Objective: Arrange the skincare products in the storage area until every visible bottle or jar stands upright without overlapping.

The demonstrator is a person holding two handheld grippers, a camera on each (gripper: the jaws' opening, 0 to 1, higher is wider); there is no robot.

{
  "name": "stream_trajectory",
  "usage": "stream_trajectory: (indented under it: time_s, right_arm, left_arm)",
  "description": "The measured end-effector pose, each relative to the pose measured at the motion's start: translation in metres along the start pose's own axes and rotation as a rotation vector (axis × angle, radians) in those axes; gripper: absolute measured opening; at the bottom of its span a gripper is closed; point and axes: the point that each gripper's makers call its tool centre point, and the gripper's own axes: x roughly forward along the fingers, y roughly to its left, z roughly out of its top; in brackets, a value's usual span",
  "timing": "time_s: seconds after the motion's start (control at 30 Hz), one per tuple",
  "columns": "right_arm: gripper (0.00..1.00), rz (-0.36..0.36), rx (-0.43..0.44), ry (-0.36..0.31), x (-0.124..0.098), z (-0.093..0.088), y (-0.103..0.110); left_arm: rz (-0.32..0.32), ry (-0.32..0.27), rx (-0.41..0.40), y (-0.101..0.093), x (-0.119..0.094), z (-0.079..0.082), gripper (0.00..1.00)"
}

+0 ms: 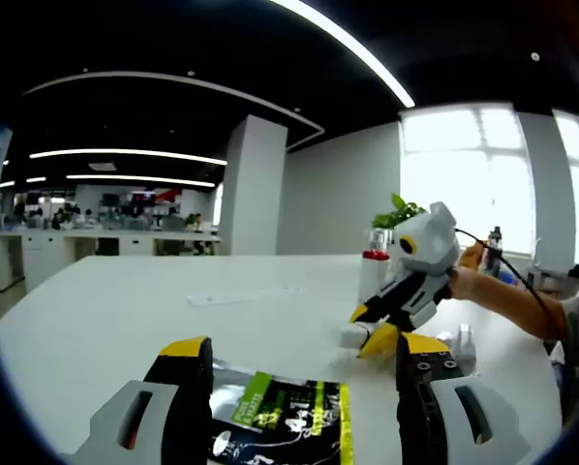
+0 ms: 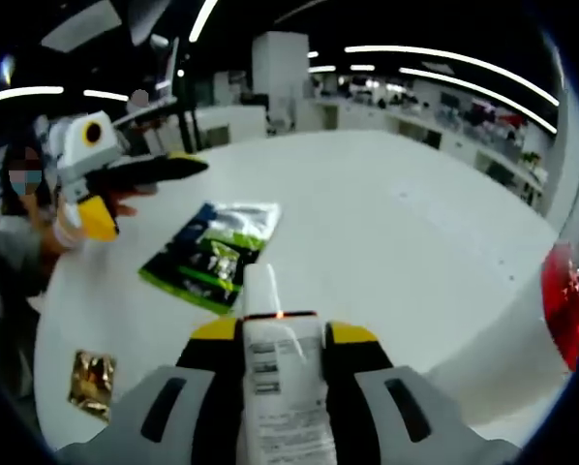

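Two grippers are at work over a large white table point(image 1: 125, 310) in an open-plan office.

In the right gripper view, the right gripper point(image 2: 283, 339) has its yellow-tipped jaws closed against the sides of a white bottle point(image 2: 275, 378), which lies along the jaws with its narrow cap end pointing forward over the table. The label text on the bottle is too small to read. Just beyond the cap lies a flat green and black pouch point(image 2: 212, 254) with a silvery end, resting on the tabletop. Further left, near the table edge, sits a small gold sachet point(image 2: 93, 380), well apart from the pouch. At the right edge of this view a red, rounded shape point(image 2: 566, 295) bulges in, too blurred to name. The left gripper point(image 2: 139, 189) hangs above the table at the upper left, a hand behind it.

In the left gripper view, the left gripper's own jaws rise from the bottom, standing wide apart with nothing between them; the pouch point(image 1: 280, 417) lies on the table beneath the gap. To the right, the right gripper point(image 1: 377, 329) points down at the tabletop with a white object at its tips, held by a person's hand point(image 1: 464, 281). Just behind it stands a pale upright bottle with a red band point(image 1: 375, 271), and a green plant point(image 1: 398, 211) shows beyond that, before bright windows.
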Motion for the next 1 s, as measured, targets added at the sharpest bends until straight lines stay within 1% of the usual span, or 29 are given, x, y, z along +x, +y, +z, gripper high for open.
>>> stream_trajectory:
  time_s: [0.03,0.1,0.13,0.17,0.23,0.27,0.3,0.43,0.5,0.53,0.6,0.67,0.73,0.77,0.8,0.83,0.93,0.97,1.0]
  right_arm:
    - [0.29,-0.001,-0.003,-0.043,-0.003,0.01,0.0]
    - [0.29,-0.007,-0.006,-0.1,-0.008,0.023,0.0]
    - [0.29,-0.006,-0.011,-0.118,-0.01,0.027,0.001]
    - [0.29,-0.011,-0.02,-0.144,-0.013,0.033,0.003]
    - [0.29,-0.043,-0.05,-0.196,-0.02,0.048,0.001]
    - [0.29,-0.051,-0.053,-0.213,-0.021,0.052,0.001]
    - [0.29,-0.063,-0.06,-0.255,-0.026,0.061,0.003]
    - [0.29,-0.087,-0.072,-0.356,-0.038,0.084,0.009]
    - [0.29,-0.102,-0.121,-0.394,-0.042,0.093,0.017]
    - [0.29,-0.109,-0.133,-0.402,-0.044,0.096,0.022]
    - [0.29,-0.119,-0.157,-0.437,-0.048,0.106,0.031]
    - [0.29,-0.124,-0.168,-0.475,-0.052,0.115,0.039]
    - [0.29,-0.125,-0.181,-0.518,-0.056,0.126,0.05]
    - [0.29,-0.122,-0.185,-0.551,-0.059,0.134,0.058]
    - [0.29,-0.12,-0.186,-0.562,-0.06,0.136,0.062]
    - [0.29,-0.113,-0.184,-0.579,-0.061,0.142,0.069]
    - [0.29,-0.076,-0.169,-0.641,-0.065,0.157,0.085]
    - [0.29,-0.056,-0.157,-0.663,-0.065,0.162,0.092]
    - [0.29,-0.031,-0.149,-0.667,-0.064,0.165,0.098]
  left_arm:
    - [-0.002,-0.001,-0.001,0.0,0.0,0.0,0.8]
    - [-0.009,-0.004,-0.008,-0.001,0.001,0.0,0.8]
    - [-0.016,-0.006,-0.011,-0.002,0.001,0.0,0.8]
    - [-0.03,-0.007,-0.015,-0.004,0.001,0.0,0.8]
    - [-0.063,-0.02,-0.038,-0.009,0.001,0.002,0.8]
    - [-0.075,-0.026,-0.046,-0.011,0.001,0.003,0.8]
    - [-0.084,-0.031,-0.049,-0.012,0.001,0.004,0.8]
    - [-0.117,-0.049,-0.02,-0.022,0.001,0.007,0.8]
    - [-0.129,-0.053,0.004,-0.027,0.002,0.008,0.8]
    - [-0.132,-0.047,0.016,-0.029,0.002,0.007,0.8]
    - [-0.134,-0.044,0.028,-0.031,0.003,0.006,0.8]
    - [-0.144,-0.044,0.033,-0.033,0.002,0.005,0.8]
    - [-0.17,-0.054,0.036,-0.038,0.002,0.007,0.8]
    - [-0.18,-0.061,0.044,-0.043,0.001,0.008,0.8]
    - [-0.188,-0.067,0.053,-0.045,0.001,0.009,0.8]
    - [-0.204,-0.077,0.077,-0.051,0.001,0.01,0.8]
    - [-0.222,-0.092,0.131,-0.06,0.0,0.011,0.8]
    - [-0.229,-0.099,0.15,-0.063,0.0,0.011,0.8]
    - [-0.231,-0.102,0.161,-0.065,0.0,0.011,0.79]
